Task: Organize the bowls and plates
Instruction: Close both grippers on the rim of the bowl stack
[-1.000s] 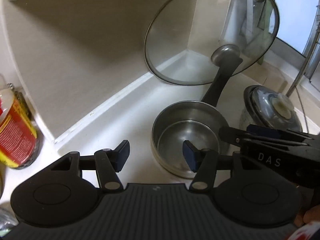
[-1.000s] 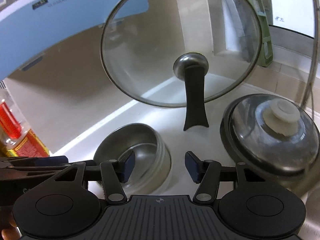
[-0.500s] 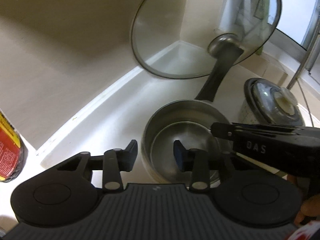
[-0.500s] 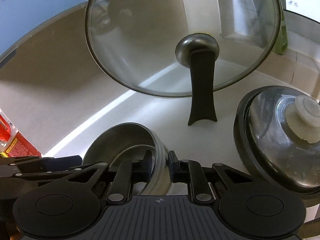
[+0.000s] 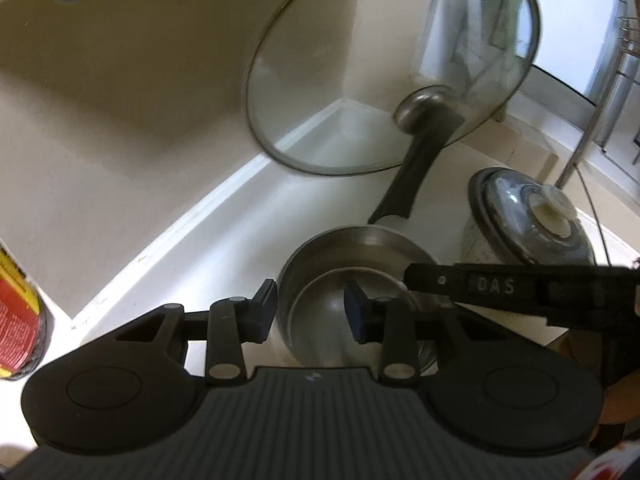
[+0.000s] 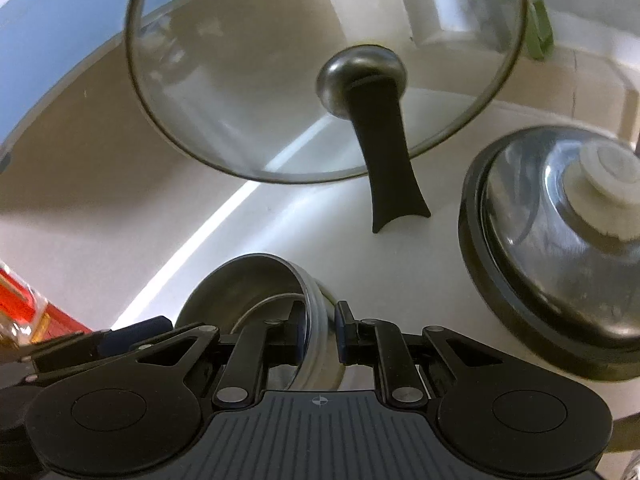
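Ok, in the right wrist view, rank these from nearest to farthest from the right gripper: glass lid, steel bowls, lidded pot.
1. steel bowls: stacked, rim between the right gripper pads, low centre-left.
2. lidded pot: on the counter, to the right.
3. glass lid: propped upright on its black handle at the back corner, top centre.

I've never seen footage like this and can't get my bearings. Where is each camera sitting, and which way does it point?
Left wrist view: sits on the left hand-held gripper, looking down and forward at the stacked steel bowls; its fingers straddle the near-left rim, and the right hand-held gripper reaches in from the right.
Right wrist view: sits on the right hand-held gripper, clamped on the stack's right rim; a fingertip shows at bottom left.
Shared: bowls, the glass lid leaning upright, the lidded pot, the white counter.
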Available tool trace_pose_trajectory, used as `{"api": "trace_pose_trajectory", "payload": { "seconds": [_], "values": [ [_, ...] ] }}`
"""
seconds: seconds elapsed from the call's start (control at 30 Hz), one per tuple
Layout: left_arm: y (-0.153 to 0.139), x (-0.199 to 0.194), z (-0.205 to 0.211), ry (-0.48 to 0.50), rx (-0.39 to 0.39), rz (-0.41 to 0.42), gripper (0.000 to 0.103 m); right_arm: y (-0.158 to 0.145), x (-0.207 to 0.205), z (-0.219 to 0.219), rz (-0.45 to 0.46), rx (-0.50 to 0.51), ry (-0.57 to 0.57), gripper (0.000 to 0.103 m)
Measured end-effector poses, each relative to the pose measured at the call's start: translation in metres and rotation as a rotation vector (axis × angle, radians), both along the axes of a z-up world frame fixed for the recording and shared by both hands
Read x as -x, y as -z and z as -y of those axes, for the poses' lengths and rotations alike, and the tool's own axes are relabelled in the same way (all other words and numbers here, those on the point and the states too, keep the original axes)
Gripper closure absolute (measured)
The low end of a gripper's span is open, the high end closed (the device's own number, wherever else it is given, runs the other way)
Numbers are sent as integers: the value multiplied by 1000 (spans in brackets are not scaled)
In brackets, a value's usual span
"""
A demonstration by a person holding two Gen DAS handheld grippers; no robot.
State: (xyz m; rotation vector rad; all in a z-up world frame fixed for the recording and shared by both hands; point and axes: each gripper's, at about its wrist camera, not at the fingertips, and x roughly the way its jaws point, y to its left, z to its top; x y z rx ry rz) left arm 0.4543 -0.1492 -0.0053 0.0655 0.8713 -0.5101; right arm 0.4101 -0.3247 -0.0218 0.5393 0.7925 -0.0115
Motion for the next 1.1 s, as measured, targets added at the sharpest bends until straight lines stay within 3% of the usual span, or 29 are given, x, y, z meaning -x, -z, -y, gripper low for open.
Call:
{"api": "trace_pose_trajectory", "payload": {
  "seconds": [0.13, 0.37, 0.63, 0.83, 1.1],
  "values": [
    [2, 1, 0, -3, 6, -16, 71, -2, -1, 0, -2, -6, 7, 88],
    [4, 4, -8, -9, 30, -40, 71, -10, -1, -21, 10, 155, -60, 87],
    [-1, 7, -22, -50, 27, -16, 69, -6, 3, -17, 8, 127, -52, 87],
    [17, 2, -19, -32, 34, -92, 73, -6, 3, -19, 8, 126, -49, 87],
    [9, 4, -19, -25, 39, -59, 74, -6, 1, -20, -21, 119, -24, 90]
  ]
}}
